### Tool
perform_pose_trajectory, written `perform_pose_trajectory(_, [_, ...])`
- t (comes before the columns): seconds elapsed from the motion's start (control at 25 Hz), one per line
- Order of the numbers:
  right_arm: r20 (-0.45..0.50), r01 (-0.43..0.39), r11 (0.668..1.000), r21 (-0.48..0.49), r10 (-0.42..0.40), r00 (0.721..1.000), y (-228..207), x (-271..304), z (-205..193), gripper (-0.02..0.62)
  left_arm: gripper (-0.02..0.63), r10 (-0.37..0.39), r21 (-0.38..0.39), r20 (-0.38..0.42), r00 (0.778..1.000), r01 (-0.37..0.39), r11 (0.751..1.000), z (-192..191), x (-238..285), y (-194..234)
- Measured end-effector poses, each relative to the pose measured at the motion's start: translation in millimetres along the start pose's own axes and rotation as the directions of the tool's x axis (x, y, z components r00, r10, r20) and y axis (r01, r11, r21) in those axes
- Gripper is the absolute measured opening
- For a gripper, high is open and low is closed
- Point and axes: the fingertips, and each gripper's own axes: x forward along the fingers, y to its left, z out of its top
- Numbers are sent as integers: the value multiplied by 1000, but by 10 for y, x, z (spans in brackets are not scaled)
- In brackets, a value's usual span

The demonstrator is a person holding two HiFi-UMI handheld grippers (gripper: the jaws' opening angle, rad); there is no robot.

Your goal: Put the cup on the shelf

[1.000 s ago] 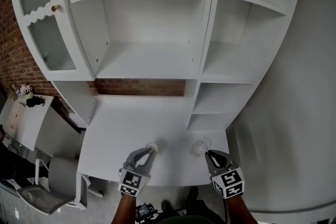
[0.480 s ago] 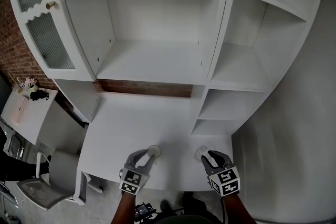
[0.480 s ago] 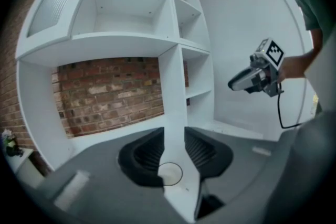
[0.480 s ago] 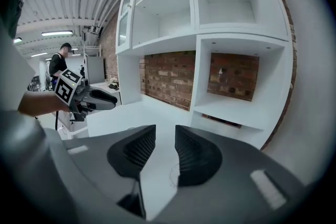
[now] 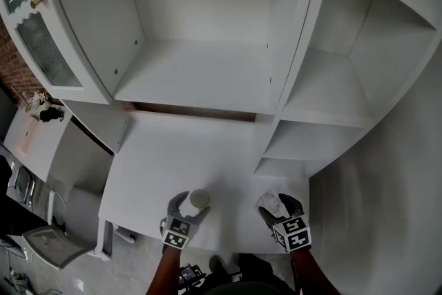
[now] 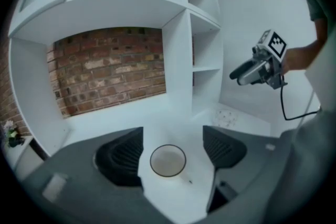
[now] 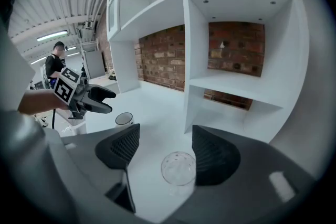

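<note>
White cup upright on surface, between left tool jaws, clear of both pads; jaws just opened, now apart. Clear glass cup between right tool jaws, nearer right-hand pad, contact unclear; jaws likewise just opened, apart. Shelf unit ahead of both tools.

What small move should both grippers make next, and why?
Probably close both. The jaws of the left gripper have just been opening and stand apart around the white cup; those of the right gripper, likewise, around the clear cup. Neither grips yet.
</note>
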Motion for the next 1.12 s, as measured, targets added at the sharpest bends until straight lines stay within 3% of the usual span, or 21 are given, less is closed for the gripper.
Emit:
perform_pose_trajectory(0.2, [-89,-16,1000,-5,16,996,-138,335,-290,405,447,7,-33,-85,996,-10,999,-321,313,60])
perform_pose_trajectory(0.4, [-146,-28,999,-37,23,989,-243,608,-504,488,508,8,-66,-159,987,-19,998,-604,562,97])
perform_pose_trajectory(0.8, [-286,-69,997,-37,56,956,-334,992,-1011,522,518,0,-63,-200,980,-13,998,-852,965,98])
perform_pose_trajectory(1.12, [-336,-87,995,-41,68,939,-387,1151,-1275,529,518,9,-57,-217,976,-22,998,-1038,1103,72])
